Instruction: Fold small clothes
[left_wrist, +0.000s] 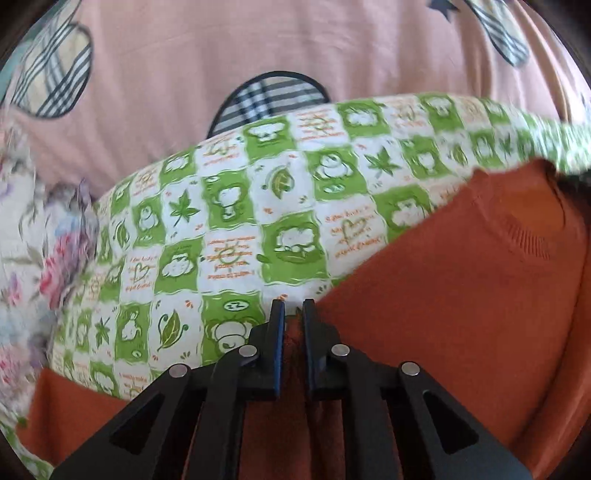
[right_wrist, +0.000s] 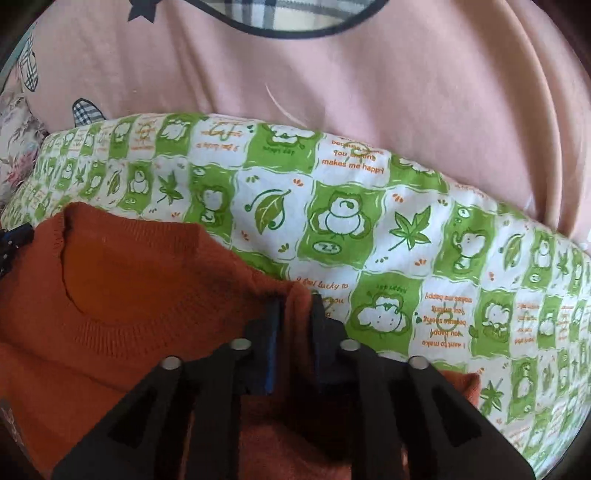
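Fingers of the left gripper (left_wrist: 293, 314) stand close together at the bottom centre of its frame, pinching a fold of the rust-orange sweater (left_wrist: 461, 295), most likely at one shoulder. Those of the right gripper (right_wrist: 295, 306) do likewise at the bottom centre of its own view, clamped on the knit at the opposite shoulder, with the ribbed neckline (right_wrist: 122, 321) at left of frame between the two holds.

From the lower right of the left view and the lower left of the right view, the sweater spreads over a green-and-white checked quilt (right_wrist: 369, 221); a pink sheet (right_wrist: 332, 74) fills the top of both frames.

It looks a soft, light, stretchy knit: limp, apt to sag and drape between the holds, not slippery or fragile. Shoulder seams and hem corners seem the best places to take it, since thicker edges stretch less than the open body.
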